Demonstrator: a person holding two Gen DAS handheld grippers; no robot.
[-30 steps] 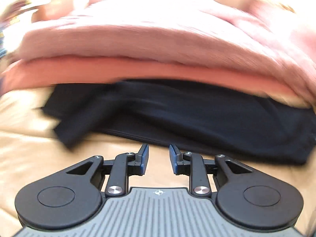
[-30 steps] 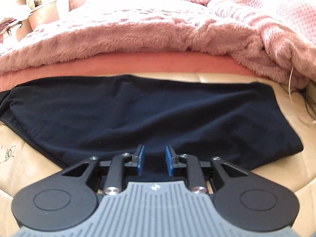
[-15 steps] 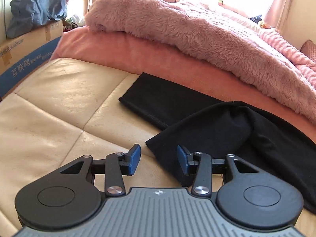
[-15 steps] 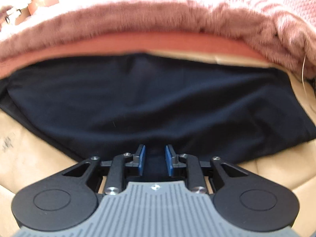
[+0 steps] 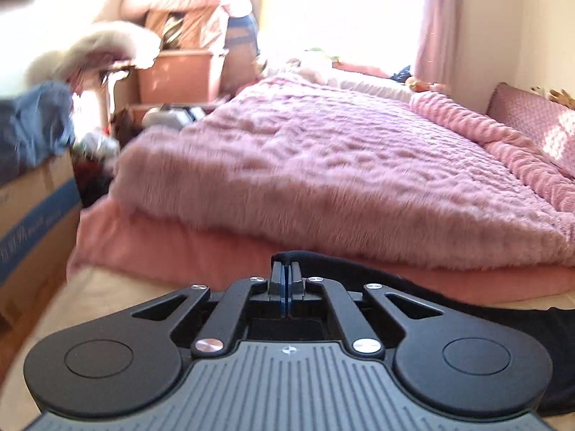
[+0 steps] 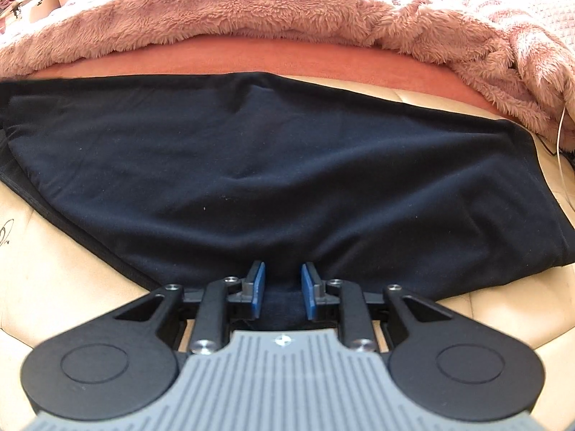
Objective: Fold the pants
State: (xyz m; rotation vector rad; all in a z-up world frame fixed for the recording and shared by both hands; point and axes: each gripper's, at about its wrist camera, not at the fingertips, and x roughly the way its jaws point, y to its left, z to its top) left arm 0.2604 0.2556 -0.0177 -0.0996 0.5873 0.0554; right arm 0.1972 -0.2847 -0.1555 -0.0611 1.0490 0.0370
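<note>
One pair of black soft-fabric pants (image 6: 280, 165) lies on one cream leather padded surface (image 6: 64, 280), just in front of one fluffy pink fleece blanket (image 6: 251, 3). Under that blanket shows one salmon-pink sheet (image 6: 287, 57), and beyond the blanket stand one terracotta plastic bin (image 5: 176, 75) and one pink curtain (image 5: 435, 18). To the blanket's left is one brown cardboard box with a blue stripe (image 5: 32, 215); two black two-finger grippers are counted, left gripper (image 5: 286, 280) and right gripper (image 6: 283, 287).

Black pants (image 6: 251, 165), fluffy pink blanket (image 5: 323, 179), cream cushion (image 6: 72, 269)
</note>
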